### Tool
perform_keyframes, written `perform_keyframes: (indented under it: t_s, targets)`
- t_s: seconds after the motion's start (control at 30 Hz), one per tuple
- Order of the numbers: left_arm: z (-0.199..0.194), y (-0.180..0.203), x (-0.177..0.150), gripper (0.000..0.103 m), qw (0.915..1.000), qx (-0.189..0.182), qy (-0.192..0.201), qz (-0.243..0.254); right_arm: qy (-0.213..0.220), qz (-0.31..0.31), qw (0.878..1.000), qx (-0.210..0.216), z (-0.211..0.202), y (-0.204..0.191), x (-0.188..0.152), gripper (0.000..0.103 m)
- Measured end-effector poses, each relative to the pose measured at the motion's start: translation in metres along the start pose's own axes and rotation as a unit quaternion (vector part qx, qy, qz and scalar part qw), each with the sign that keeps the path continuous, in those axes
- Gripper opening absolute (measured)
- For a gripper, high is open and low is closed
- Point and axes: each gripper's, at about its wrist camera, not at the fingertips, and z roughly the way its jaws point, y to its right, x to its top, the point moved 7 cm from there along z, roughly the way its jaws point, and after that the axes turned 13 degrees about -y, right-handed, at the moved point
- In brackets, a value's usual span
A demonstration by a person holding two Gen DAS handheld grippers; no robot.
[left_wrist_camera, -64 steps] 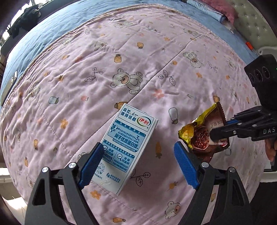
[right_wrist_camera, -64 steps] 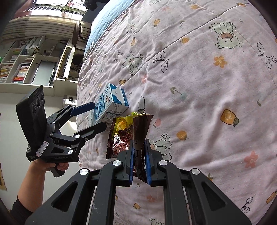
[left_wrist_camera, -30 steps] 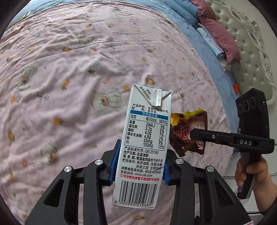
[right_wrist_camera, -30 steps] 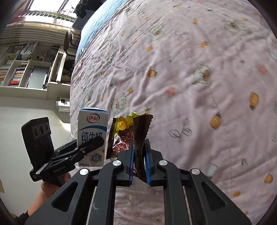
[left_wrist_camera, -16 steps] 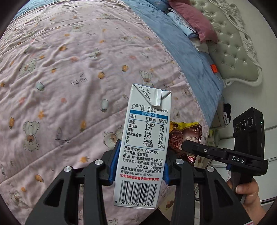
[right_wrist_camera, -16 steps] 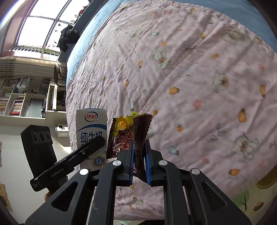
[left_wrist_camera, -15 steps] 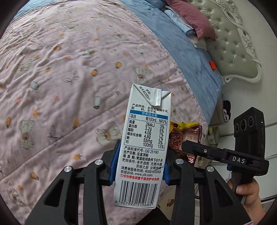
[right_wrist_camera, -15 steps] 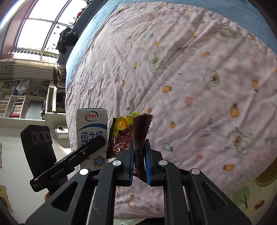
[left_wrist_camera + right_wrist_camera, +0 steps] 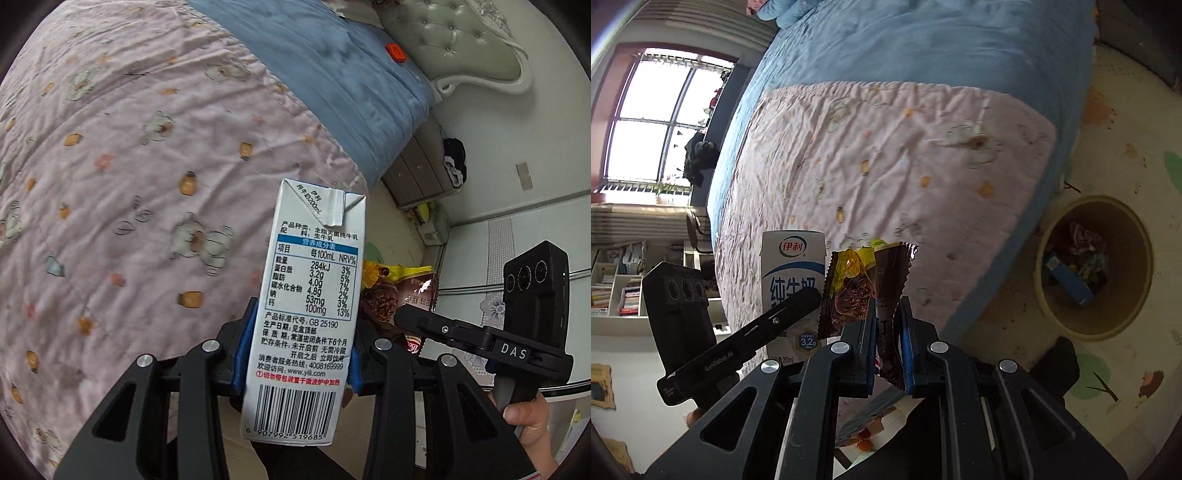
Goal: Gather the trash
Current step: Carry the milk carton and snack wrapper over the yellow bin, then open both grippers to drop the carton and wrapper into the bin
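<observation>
Trash in transit: round tan waste bin on floor beside pink quilted bed; white milk carton clamped in left gripper; brown snack wrapper pinched by right gripper. Next, likely: carry both over bin, release.

I see a white-and-blue milk carton, a brown-and-yellow snack wrapper, a pink quilt printed with bears and orange jars, and a tan bin.
</observation>
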Motion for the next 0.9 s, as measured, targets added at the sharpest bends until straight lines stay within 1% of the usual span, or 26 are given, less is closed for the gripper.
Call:
perform_keyframes:
  t_s: [0.13,0.3,0.37,0.5,0.6,0.67,0.7,0.73,0.77,0.8,0.83,0.9]
  targets:
    - [0.047,0.047,-0.002,0.040,0.9998,-0.003,-0.019,0.008,0.002,0.014,1.000,-0.009,-0.026,0.053,-0.006,0.012]
    - [0.107,0.088,-0.009,0.040,0.9986,0.000,-0.051,0.017,-0.005,0.038,0.999,-0.023,-0.038,0.125,-0.013,0.012]
    - [0.135,0.097,-0.012,0.040,0.9977,0.001,-0.066,0.016,-0.011,0.052,0.998,-0.032,-0.037,0.155,-0.016,0.013]
    - [0.193,0.102,-0.020,0.040,0.9946,0.012,-0.103,0.008,-0.019,0.084,0.996,-0.034,-0.030,0.209,-0.023,0.012]
    - [0.228,0.104,-0.023,0.041,0.9925,0.020,-0.121,0.003,-0.025,0.094,0.995,-0.039,-0.023,0.235,-0.023,0.013]
    - [0.247,0.108,-0.025,0.040,0.9913,0.029,-0.128,0.003,-0.027,0.093,0.994,-0.050,-0.018,0.248,-0.022,0.015]
    - [0.254,0.111,-0.025,0.050,0.9913,0.029,-0.128,0.004,-0.027,0.091,0.994,-0.055,-0.017,0.253,-0.020,0.015]
    - [0.260,0.113,-0.025,0.060,0.9914,0.034,-0.126,0.005,-0.028,0.091,0.994,-0.061,-0.015,0.259,-0.019,0.019]
    - [0.264,0.113,-0.024,0.078,0.9915,0.042,-0.123,0.003,-0.029,0.092,0.993,-0.069,-0.013,0.265,-0.017,0.029]
    - [0.268,0.113,-0.022,0.081,0.9917,0.047,-0.120,0.002,-0.031,0.093,0.992,-0.076,-0.011,0.271,-0.016,0.033]
    - [0.273,0.113,-0.021,0.081,0.9914,0.048,-0.122,0.003,-0.034,0.095,0.992,-0.078,-0.010,0.276,-0.014,0.038]
    - [0.284,0.112,-0.017,0.081,0.9902,0.051,-0.130,-0.001,-0.038,0.098,0.991,-0.079,-0.005,0.286,-0.012,0.038]
